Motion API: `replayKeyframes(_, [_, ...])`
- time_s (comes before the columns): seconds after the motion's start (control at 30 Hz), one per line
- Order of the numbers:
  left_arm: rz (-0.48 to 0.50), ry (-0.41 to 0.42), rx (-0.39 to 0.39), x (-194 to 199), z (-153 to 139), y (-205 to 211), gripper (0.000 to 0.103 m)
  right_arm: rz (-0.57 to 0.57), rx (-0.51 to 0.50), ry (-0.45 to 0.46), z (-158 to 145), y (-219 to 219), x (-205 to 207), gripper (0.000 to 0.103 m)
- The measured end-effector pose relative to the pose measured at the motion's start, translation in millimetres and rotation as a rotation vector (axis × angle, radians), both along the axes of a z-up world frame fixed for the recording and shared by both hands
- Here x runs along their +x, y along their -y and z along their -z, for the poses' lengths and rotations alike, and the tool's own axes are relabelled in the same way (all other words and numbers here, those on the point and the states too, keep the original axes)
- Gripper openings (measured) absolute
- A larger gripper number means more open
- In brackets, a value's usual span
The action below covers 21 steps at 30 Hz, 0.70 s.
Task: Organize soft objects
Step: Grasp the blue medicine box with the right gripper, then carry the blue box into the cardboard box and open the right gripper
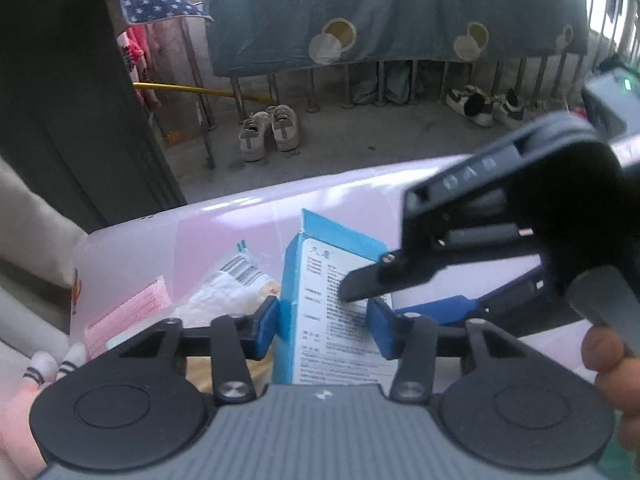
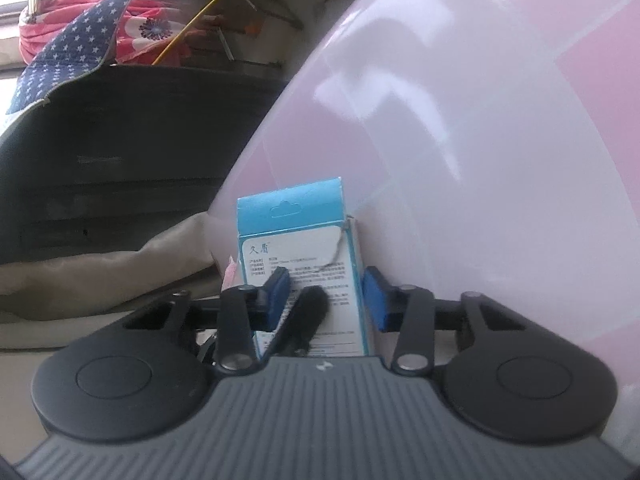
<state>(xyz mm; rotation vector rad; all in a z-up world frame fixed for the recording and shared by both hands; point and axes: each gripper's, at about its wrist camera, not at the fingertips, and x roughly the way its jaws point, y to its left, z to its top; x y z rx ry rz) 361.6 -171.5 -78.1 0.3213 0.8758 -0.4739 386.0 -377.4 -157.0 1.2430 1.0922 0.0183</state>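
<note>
We find both sets of jaws closed in on one blue carton (image 1: 336, 304): the left gripper (image 1: 323, 325) pinches its sides, while the right gripper (image 2: 326, 298) brackets it with one pad touching and the other apparently just clear. The carton stands inside the pink bin (image 1: 224, 220), beside a plastic packet (image 1: 236, 284) and pink wrap (image 1: 132, 312). We judge sorting well underway; striped socks (image 1: 56, 364) outside remain.

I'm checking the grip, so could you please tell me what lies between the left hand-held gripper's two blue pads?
The blue-and-white box stands between the left hand-held gripper's pads, seen in the left wrist view.
</note>
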Motion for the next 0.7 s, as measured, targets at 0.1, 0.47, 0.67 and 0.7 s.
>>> replayKeyframes(0.1, [-0.007,0.013,-0.016,-3,-16,-3,0.047,-0.003,0.018,0.035,-8,3,-3,0.038])
replayKeyframes(0.47, [0.009,0.130,-0.088,-63,-115,5,0.045,-0.006,0.038,0.195,-105,21,-56,0.037])
replayKeyframes(0.67, [0.112,0.165,-0.180,-123,-175,62,0.045,0.077,0.023,0.295,-168,84,-137,0.037])
replayKeyframes(0.7, [0.138,0.165,-0.193,-132,-180,76,0.045,0.100,0.017,0.305,-175,99,-153,0.037])
